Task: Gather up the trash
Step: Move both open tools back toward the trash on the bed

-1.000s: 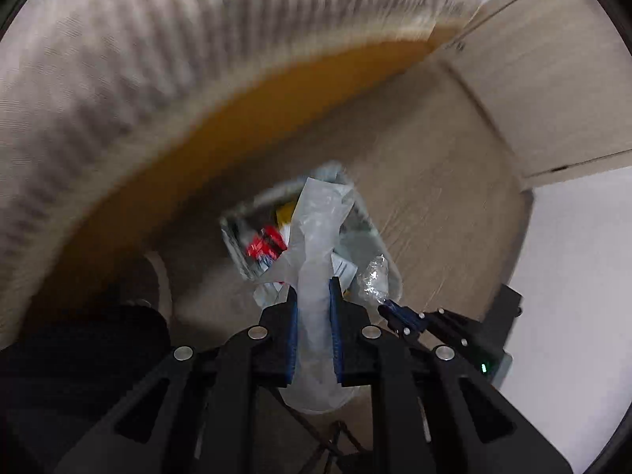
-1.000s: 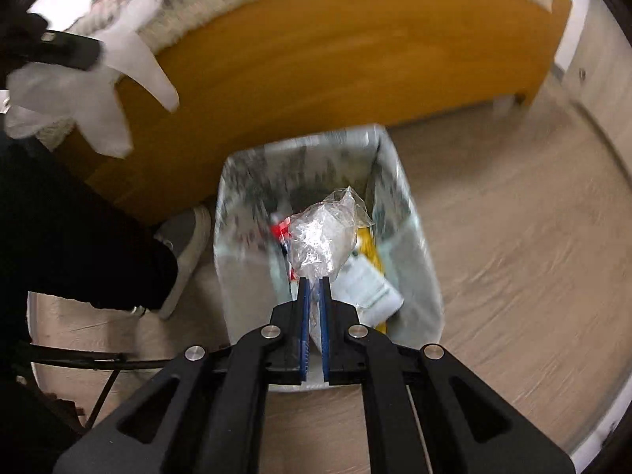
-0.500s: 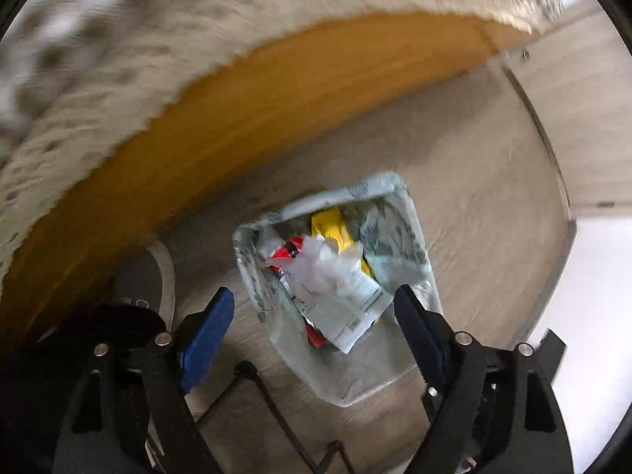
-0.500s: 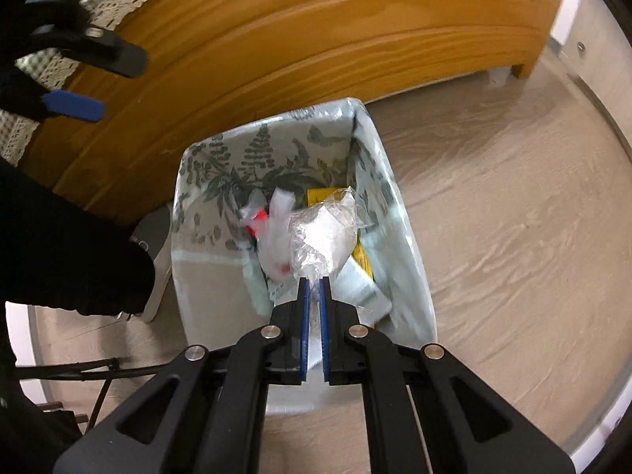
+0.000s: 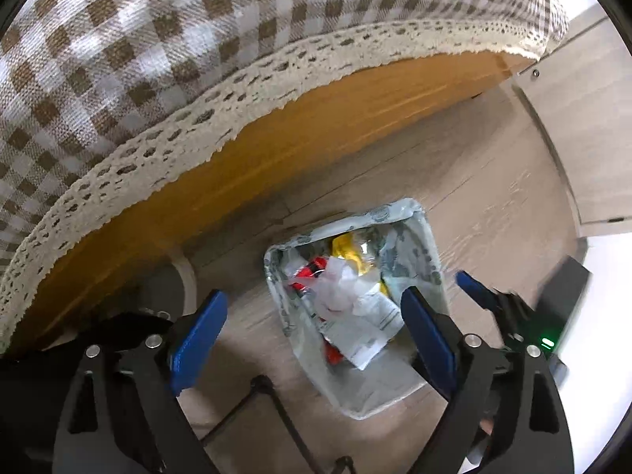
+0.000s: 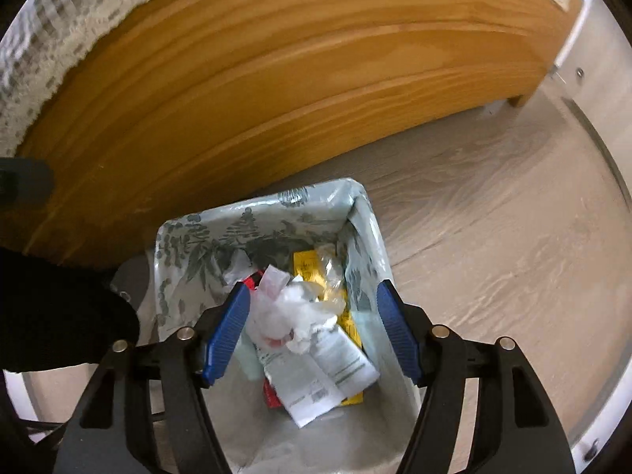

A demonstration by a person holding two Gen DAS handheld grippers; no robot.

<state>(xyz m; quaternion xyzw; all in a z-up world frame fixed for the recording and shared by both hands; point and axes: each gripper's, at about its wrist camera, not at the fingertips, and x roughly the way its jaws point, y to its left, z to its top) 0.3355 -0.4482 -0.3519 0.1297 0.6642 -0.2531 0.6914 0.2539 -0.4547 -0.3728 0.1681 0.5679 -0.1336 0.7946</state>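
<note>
A rectangular bin with a leaf-print liner (image 6: 272,225) (image 5: 418,229) stands on the floor beside the wooden bed frame. Inside lie white tissue (image 6: 300,308), crumpled clear plastic (image 6: 330,260), a white printed wrapper (image 6: 324,371) (image 5: 363,320), and red and yellow packets. My right gripper (image 6: 312,324) hangs right over the bin, its jaws opening, nothing pressed between the blue pads. My left gripper (image 5: 312,328) points straight down above the bin, jaws still opening wide and empty. The right gripper's blue fingertip (image 5: 474,288) shows at the right of the left wrist view.
A wooden bed side (image 6: 296,79) runs across the back, under a brown checked cover with lace trim (image 5: 158,59). A person's dark trouser leg (image 6: 51,312) and grey shoe (image 6: 130,280) stand left of the bin. Pale wood floor (image 6: 493,237) extends right.
Both grippers let go over the bin: the left dropped its white tissue first, then the right released the crumpled clear plastic. Both pieces now lie among the trash inside.
</note>
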